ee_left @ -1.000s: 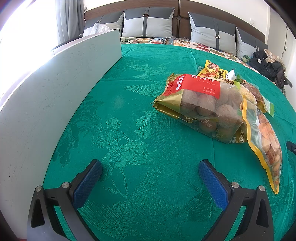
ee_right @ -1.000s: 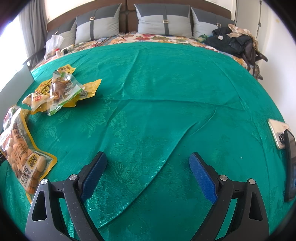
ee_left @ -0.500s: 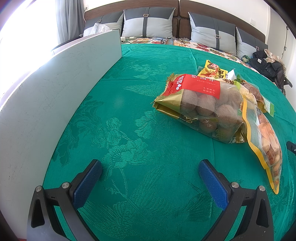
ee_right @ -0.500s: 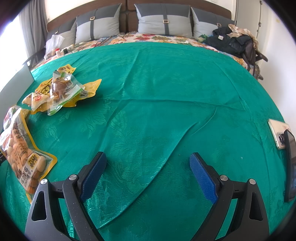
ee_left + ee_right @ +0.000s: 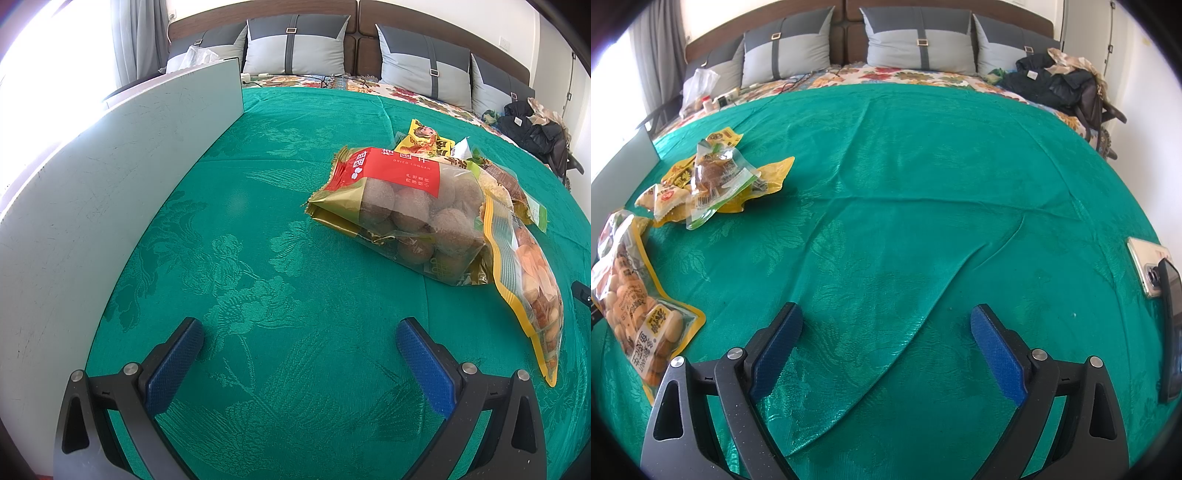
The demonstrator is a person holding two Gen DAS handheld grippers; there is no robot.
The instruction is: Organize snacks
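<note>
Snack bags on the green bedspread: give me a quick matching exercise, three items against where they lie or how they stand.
Items:
1. dried longan bag
2. yellow-edged nut bag
3. left hand-held gripper

States:
A. open, empty, over bare bedspread
B. red label, round brown fruit showing, lying beside the nut bag
C. flat at the far left of the right wrist view

Pairs: 1-B, 2-C, 3-A

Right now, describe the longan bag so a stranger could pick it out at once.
On the green bedspread, look right of the white board to the snack pile. The longan bag is its nearest-left packet: clear, full of round brown fruit, with a red label, unlike the yellow-edged bag beside it.
</note>
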